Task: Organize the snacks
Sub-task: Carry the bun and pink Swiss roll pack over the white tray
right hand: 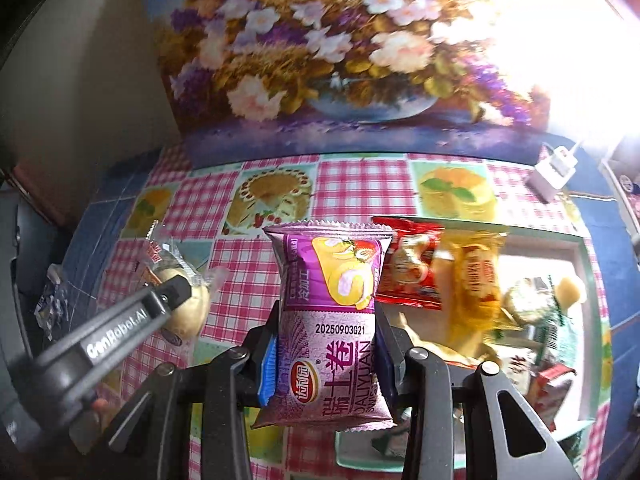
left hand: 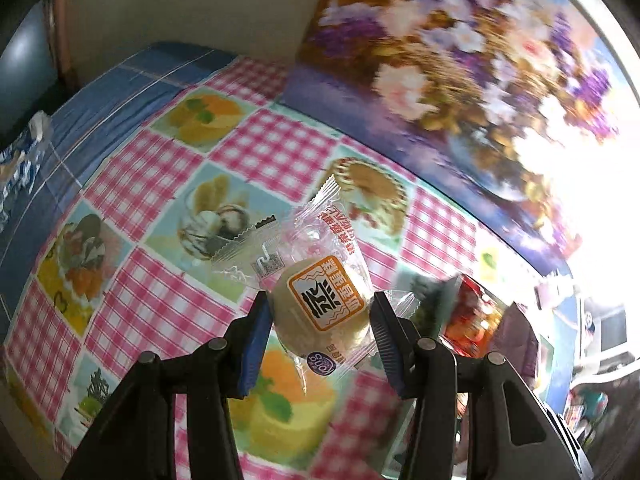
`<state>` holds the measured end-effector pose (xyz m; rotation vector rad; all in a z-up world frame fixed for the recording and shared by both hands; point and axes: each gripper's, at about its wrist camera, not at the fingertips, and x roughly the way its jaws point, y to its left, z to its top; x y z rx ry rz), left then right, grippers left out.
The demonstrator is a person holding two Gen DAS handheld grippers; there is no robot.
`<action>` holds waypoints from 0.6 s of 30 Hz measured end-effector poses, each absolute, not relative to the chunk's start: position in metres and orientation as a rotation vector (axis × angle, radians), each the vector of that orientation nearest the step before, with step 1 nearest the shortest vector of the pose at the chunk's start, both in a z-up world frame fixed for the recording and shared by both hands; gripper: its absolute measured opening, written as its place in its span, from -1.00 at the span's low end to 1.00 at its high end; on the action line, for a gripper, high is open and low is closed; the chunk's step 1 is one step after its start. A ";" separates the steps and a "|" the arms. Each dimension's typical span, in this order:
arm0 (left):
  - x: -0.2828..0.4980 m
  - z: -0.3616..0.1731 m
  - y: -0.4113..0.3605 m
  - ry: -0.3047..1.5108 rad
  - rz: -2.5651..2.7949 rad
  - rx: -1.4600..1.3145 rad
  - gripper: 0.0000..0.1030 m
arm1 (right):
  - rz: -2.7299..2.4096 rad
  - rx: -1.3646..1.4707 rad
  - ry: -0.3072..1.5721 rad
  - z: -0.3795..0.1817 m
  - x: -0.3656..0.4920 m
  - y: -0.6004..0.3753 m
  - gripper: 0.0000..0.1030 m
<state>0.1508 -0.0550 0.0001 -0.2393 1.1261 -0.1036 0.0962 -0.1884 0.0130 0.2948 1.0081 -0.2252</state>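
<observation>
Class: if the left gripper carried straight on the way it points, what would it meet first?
Probably the checked tablecloth: the left gripper, shut on a clear-wrapped round pastry, points down at it with nothing between, though depth is unclear.

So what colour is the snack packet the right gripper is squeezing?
Purple and pink, with a yellow swirly cake roll pictured on the snack packet. The right wrist view shows it best, clamped in the right gripper.

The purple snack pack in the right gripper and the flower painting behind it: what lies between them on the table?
In the right wrist view, only bare checked tablecloth shows between the purple snack pack and the flower painting; no snack lies there.
</observation>
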 end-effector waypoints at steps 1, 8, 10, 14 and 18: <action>0.148 0.003 -0.059 1.125 -0.110 -0.234 0.00 | -0.228 0.299 1.004 0.015 0.094 -0.190 -0.19; 0.129 0.023 -0.088 1.092 -0.158 -0.194 0.00 | -0.290 0.330 0.998 0.026 0.067 -0.214 -0.19; 0.124 0.029 -0.097 1.083 -0.165 -0.180 0.00 | -0.306 0.343 0.991 0.029 0.061 -0.222 -0.19; 0.116 0.037 -0.114 1.063 -0.190 -0.166 0.00 | -0.325 0.377 0.967 0.037 0.050 -0.240 -0.19; 0.109 0.042 -0.137 1.049 -0.225 -0.137 0.00 | -0.349 0.407 0.960 0.039 0.042 -0.262 -0.18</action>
